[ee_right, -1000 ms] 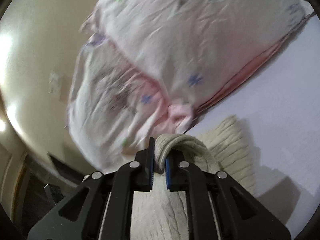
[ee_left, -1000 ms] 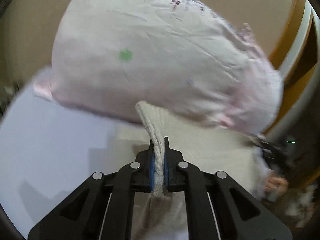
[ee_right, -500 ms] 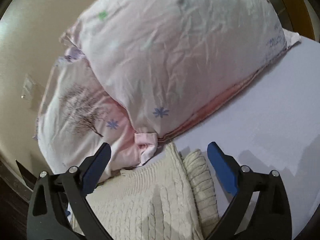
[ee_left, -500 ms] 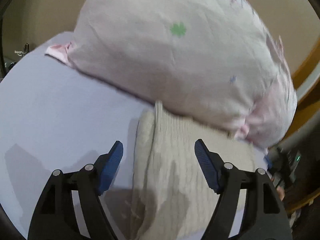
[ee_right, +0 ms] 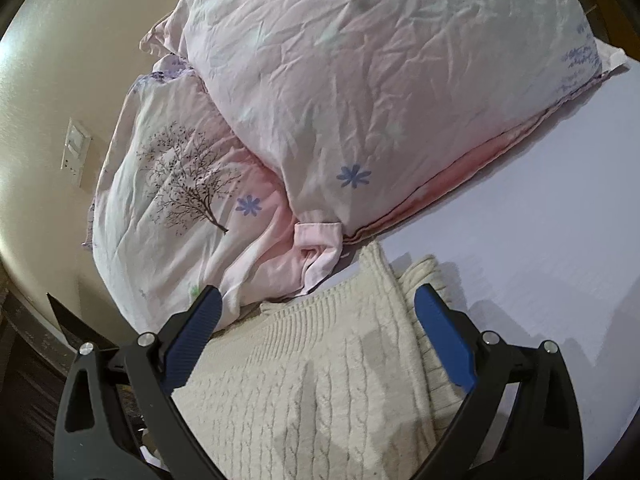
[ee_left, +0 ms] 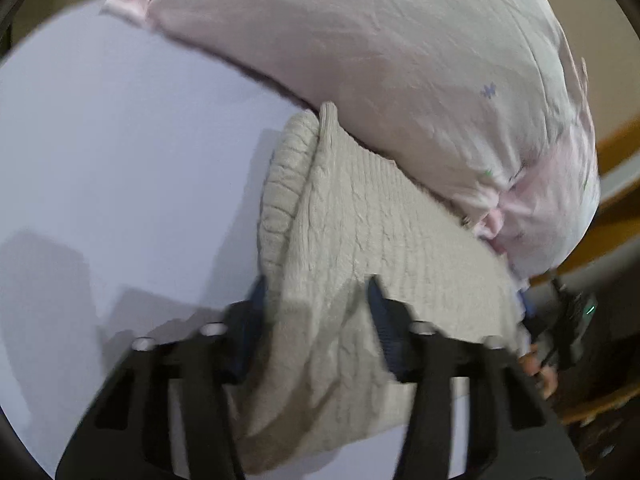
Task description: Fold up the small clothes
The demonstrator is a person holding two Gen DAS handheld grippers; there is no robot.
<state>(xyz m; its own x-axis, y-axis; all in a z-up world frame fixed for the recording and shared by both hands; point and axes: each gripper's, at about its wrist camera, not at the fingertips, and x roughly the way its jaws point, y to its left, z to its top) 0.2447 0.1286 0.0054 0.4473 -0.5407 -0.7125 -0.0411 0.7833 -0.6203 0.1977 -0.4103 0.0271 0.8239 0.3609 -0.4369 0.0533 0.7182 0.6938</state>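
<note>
A cream cable-knit sweater lies folded on the pale lavender bed sheet, its far edge against a pink pillow. It also shows in the right wrist view. My left gripper is open, its blue-padded jaws apart on either side of the sweater's fold, just above it. My right gripper is wide open and empty above the sweater's ribbed edge. The near part of the sweater is hidden under both grippers.
A large pink flower-print pillow lies on a second pillow with a tree print, both against a beige wall with a light switch. The sheet runs to the right. A wooden frame stands at the bed's edge.
Both grippers were shut on the sweater's edge one second ago. They let go, opened wide and drew back a little; the sweater now lies on the sheet.
</note>
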